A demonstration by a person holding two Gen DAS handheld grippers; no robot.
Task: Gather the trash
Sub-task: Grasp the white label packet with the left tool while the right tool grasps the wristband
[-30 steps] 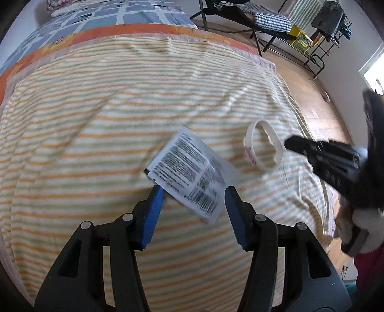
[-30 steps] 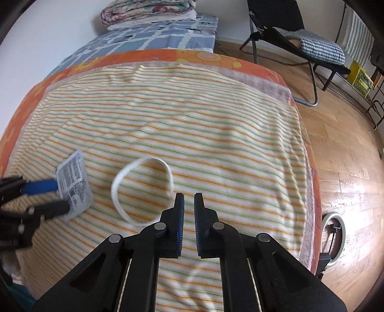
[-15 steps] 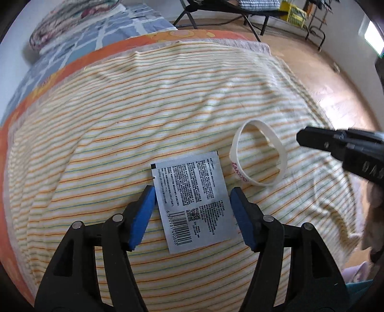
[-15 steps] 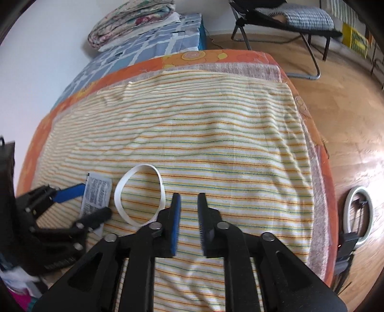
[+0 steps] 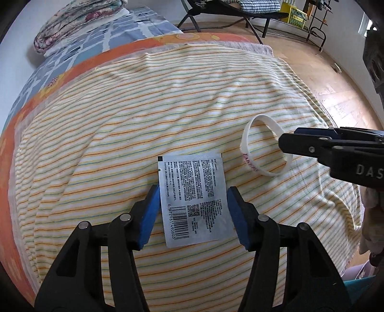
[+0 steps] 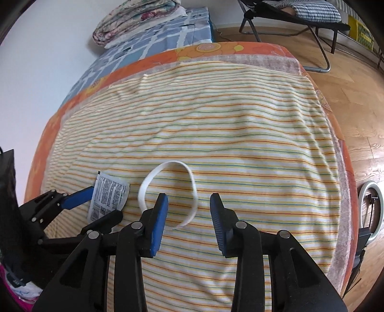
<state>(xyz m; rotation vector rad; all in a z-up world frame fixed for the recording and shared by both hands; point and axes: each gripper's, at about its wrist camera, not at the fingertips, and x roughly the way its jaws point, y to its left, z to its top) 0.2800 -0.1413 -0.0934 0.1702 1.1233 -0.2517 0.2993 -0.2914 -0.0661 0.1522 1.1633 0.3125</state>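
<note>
A bed (image 5: 168,120) fills both wrist views, spread with a striped blanket (image 6: 228,134) in yellow, orange and green over an orange sheet (image 6: 216,51). A folded floral quilt (image 5: 79,21) lies at the head of the bed, at 11 o'clock in the left wrist view, and a black folding chair (image 6: 300,16) stands on the wooden floor (image 6: 355,100) at 1 o'clock in the right wrist view.

The left gripper (image 5: 193,211) points down at the blanket, its blue pads parted on either side of a silver sachet (image 5: 194,199) with printed text and a barcode. The sachet lies flat on the blanket between the pads; whether the left pad touches its edge cannot be told, and the right pad stands just clear, so nothing is clasped.

At 3 o'clock from the sachet, a white wristband (image 5: 264,148) with red lettering lies on the blanket, near it but apart. The right gripper (image 6: 188,216) hangs over the band, its jaws having just been opening and now released, with the band's near right-hand arc lying between the pads (image 6: 158,223) and untouched.
</note>
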